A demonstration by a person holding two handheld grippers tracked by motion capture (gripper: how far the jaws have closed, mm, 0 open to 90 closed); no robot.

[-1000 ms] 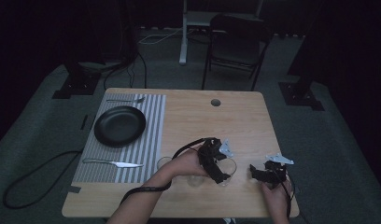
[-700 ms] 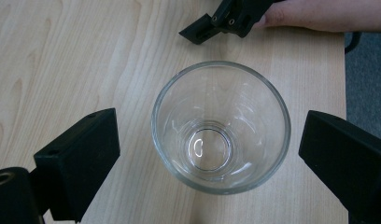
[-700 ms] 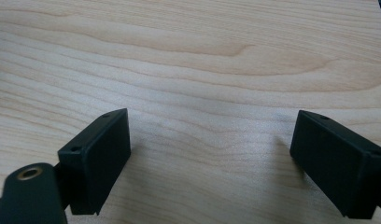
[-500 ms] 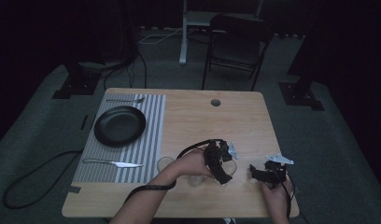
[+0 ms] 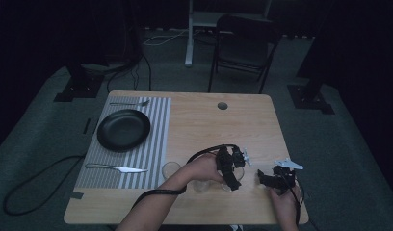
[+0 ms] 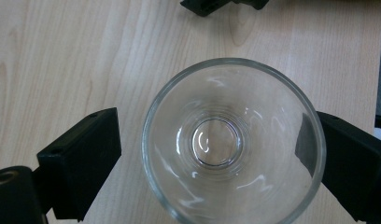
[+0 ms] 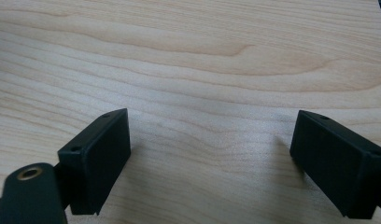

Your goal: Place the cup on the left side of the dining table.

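A clear drinking glass (image 6: pixel 226 196) stands upright on the wooden table (image 5: pixel 199 120), and the left gripper view looks straight down into it. My left gripper (image 6: pixel 212 144) straddles it with jaws open: bare wood shows between the left fingertip (image 6: pixel 81 163) and the rim, while the right fingertip (image 6: pixel 352 168) sits close against the glass wall. In the high view the left gripper (image 5: pixel 231 174) points down near the table's front right. My right gripper (image 5: pixel 263 178) rests just to its right, open over bare wood (image 7: pixel 209 154).
Two more clear glasses (image 5: pixel 171 169) (image 5: pixel 200 186) stand left of my left hand. A striped placemat (image 5: pixel 156 144) at the left holds a black plate (image 5: pixel 123 129), a fork (image 5: pixel 129 103) and a knife (image 5: pixel 116 168). A folding chair (image 5: pixel 242 48) stands behind the table.
My left hand has moved right and slightly toward the front edge, bringing its gripper over the rightmost glass. The right gripper has stayed in place.
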